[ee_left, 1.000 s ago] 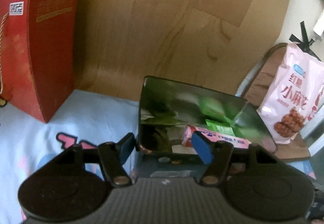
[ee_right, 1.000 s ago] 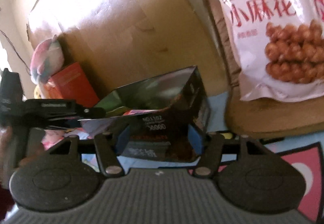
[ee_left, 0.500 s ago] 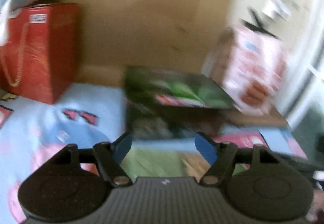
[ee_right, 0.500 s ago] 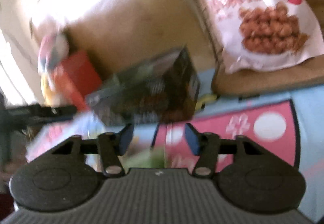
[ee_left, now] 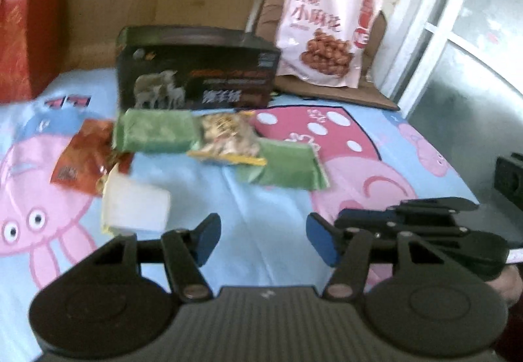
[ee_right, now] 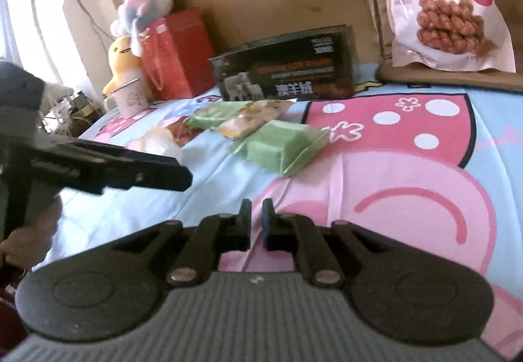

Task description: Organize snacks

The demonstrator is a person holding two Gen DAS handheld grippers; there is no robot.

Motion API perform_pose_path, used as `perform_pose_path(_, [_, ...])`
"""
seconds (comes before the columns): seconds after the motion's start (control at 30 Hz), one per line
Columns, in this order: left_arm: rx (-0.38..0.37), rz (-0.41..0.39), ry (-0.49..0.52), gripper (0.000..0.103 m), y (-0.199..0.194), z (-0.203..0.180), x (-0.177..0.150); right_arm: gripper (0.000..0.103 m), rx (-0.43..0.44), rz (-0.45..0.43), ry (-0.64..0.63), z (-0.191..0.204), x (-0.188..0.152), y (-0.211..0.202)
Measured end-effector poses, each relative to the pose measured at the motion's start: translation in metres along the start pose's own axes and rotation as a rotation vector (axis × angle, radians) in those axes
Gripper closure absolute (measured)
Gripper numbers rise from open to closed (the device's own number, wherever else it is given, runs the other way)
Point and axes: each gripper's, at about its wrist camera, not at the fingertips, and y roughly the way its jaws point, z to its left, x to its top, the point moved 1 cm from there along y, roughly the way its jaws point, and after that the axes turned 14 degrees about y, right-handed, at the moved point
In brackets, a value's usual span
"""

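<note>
on the cartoon-print bedsheet (ee_left: 268, 218), loose snack packets lie before the dark cardboard box (ee_left: 196, 80). left gripper (ee_left: 263, 239), jaws apart and just narrowing, holds nothing; right gripper (ee_right: 256, 219) has closed empty. reopen it, then take the nearest green packet (ee_right: 281, 146) squarely.

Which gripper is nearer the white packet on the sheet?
Left. The left gripper sits just beside the white packet; the right gripper lies farther off, across the blue sheet.
</note>
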Motion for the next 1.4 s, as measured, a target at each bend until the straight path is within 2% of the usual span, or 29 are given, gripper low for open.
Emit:
perform_pose_path(0.03, [-0.009,0.005,-0.031,0.044,0.000,0.005,0.001,0.089,-0.016,-0.007,-0.014,-0.002,0.007,0.002])
perform_pose_path(0.07, [-0.018,0.004,-0.057,0.044,0.001,0.009,0.002,0.072,-0.023,-0.013,-0.028,-0.003,0.015,0.007])
perform_pose_path(0.1, [-0.022,0.001,-0.076,0.044,-0.001,0.013,0.002,0.039,-0.025,-0.024,-0.043,-0.004,0.024,0.013])
perform_pose_path(0.17, [-0.012,-0.009,-0.096,0.042,-0.005,0.017,0.001,0.007,-0.011,-0.047,-0.094,-0.007,0.040,0.020])
perform_pose_path(0.2, [-0.004,-0.011,-0.100,0.041,-0.006,0.018,0.000,0.006,0.006,-0.046,-0.143,-0.006,0.047,0.028])
perform_pose_path(0.27, [0.009,-0.007,-0.110,0.040,-0.008,0.019,-0.002,0.006,0.009,-0.010,-0.241,0.000,0.060,0.050])
perform_pose_path(0.33, [0.013,-0.001,-0.124,0.040,-0.010,0.020,-0.005,0.011,0.007,0.051,-0.301,0.000,0.064,0.071])
perform_pose_path(0.37, [0.012,0.001,-0.128,0.040,-0.011,0.020,-0.007,0.034,0.015,0.107,-0.312,-0.001,0.064,0.081])
perform_pose_path(0.4, [0.010,0.001,-0.130,0.040,-0.012,0.020,-0.007,0.044,0.027,0.108,-0.314,0.000,0.062,0.080])
perform_pose_path(0.43, [0.003,0.001,-0.125,0.040,-0.013,0.022,-0.007,0.049,0.053,0.122,-0.315,0.001,0.060,0.078])
perform_pose_path(0.57, [-0.033,-0.007,-0.102,0.040,-0.015,0.019,-0.005,0.050,0.142,0.147,-0.397,0.013,0.025,0.040])
perform_pose_path(0.63, [-0.071,0.007,-0.065,0.040,-0.009,0.009,-0.003,0.049,0.147,0.128,-0.413,0.016,0.007,0.019])
perform_pose_path(0.67, [-0.078,0.015,-0.046,0.040,-0.006,0.003,-0.002,0.042,0.117,0.093,-0.408,0.013,0.001,0.007])
perform_pose_path(0.7, [-0.082,0.023,-0.024,0.040,-0.002,-0.004,-0.002,0.026,0.079,0.057,-0.385,0.013,-0.004,-0.002])
perform_pose_path(0.73, [-0.085,0.029,-0.004,0.040,0.002,-0.012,-0.001,0.019,0.051,0.027,-0.347,0.009,-0.006,-0.012])
perform_pose_path(0.87, [-0.093,0.049,0.020,0.040,0.015,-0.030,0.004,0.019,0.028,-0.003,-0.192,-0.003,-0.017,-0.035])
perform_pose_path(0.93, [-0.104,0.051,0.025,0.040,0.019,-0.033,0.008,0.023,0.015,0.011,-0.182,0.001,-0.021,-0.034])
perform_pose_path(1.0, [-0.115,0.058,0.039,0.040,0.024,-0.035,0.011,0.032,-0.005,0.030,-0.213,0.014,-0.025,-0.025])
perform_pose_path(1.03, [-0.119,0.071,0.036,0.042,0.027,-0.035,0.011,0.033,-0.013,0.029,-0.233,0.019,-0.025,-0.021])
perform_pose_path(1.07, [-0.119,0.066,0.034,0.042,0.029,-0.035,0.010,0.040,-0.013,0.033,-0.252,0.024,-0.026,-0.017])
perform_pose_path(1.1, [-0.118,0.060,0.035,0.046,0.030,-0.036,0.010,0.051,-0.009,0.034,-0.268,0.028,-0.027,-0.014])
perform_pose_path(1.13, [-0.124,0.055,0.037,0.052,0.030,-0.038,0.009,0.056,-0.011,0.031,-0.276,0.033,-0.027,-0.010])
perform_pose_path(1.2, [-0.130,0.052,0.034,0.052,0.027,-0.039,0.006,0.065,-0.037,0.013,-0.278,0.037,-0.027,-0.009])
perform_pose_path(1.33, [-0.155,0.060,0.012,0.058,0.017,-0.031,0.007,0.076,-0.022,-0.005,-0.239,0.037,-0.022,-0.014])
perform_pose_path(1.4, [-0.152,0.033,0.003,0.060,0.007,-0.026,0.013,0.081,-0.024,-0.042,-0.238,0.043,-0.014,-0.017])
